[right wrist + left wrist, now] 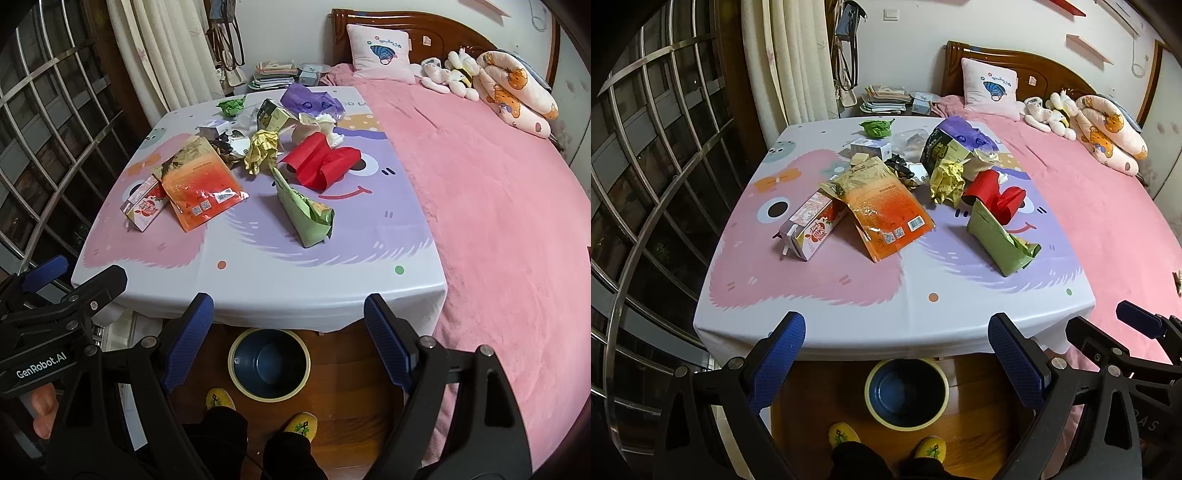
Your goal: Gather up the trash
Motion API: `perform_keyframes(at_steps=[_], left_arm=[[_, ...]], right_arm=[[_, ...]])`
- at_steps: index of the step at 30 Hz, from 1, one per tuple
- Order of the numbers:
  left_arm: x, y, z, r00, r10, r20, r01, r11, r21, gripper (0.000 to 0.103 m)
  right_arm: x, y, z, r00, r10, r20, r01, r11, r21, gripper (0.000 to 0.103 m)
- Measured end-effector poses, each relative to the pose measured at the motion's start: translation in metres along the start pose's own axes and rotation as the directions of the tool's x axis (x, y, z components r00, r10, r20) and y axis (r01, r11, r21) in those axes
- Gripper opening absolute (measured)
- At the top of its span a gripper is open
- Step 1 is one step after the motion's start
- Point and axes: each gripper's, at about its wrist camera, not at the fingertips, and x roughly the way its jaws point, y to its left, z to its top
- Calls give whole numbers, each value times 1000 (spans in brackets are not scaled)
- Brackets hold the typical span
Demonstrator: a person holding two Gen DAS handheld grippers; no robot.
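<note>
Trash lies on a table with a cartoon cloth: a pink milk carton, an orange pouch, a green packet, red paper, crumpled yellow paper, a purple bag and a green wad. A dark blue bin with a yellow rim stands on the floor under the near table edge. My left gripper and right gripper are open and empty, above the bin, short of the table.
A pink bed with a pillow and plush toys adjoins the table's right side. A barred window and curtain are left. Books are stacked on a nightstand behind. The person's yellow slippers stand by the bin.
</note>
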Motion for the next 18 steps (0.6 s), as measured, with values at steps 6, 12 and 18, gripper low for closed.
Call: perform_keyframes(at_steps=[6,12,18], left_arm=[[17,-5,5,1000,-5,-16,5,1000,-2,100],[28,-5,5,1000,4,-16,-4,1000,-3,100],[27,-3,5,1000,5,-15,-5,1000,-4,100]], right_arm=[[3,1,1,1000,10,-4,-10,1000,-4,82],[4,3,1,1000,10,-6,-10,1000,-4,82],[5,6,0,1000,16,-4,-16,1000,-11,82]])
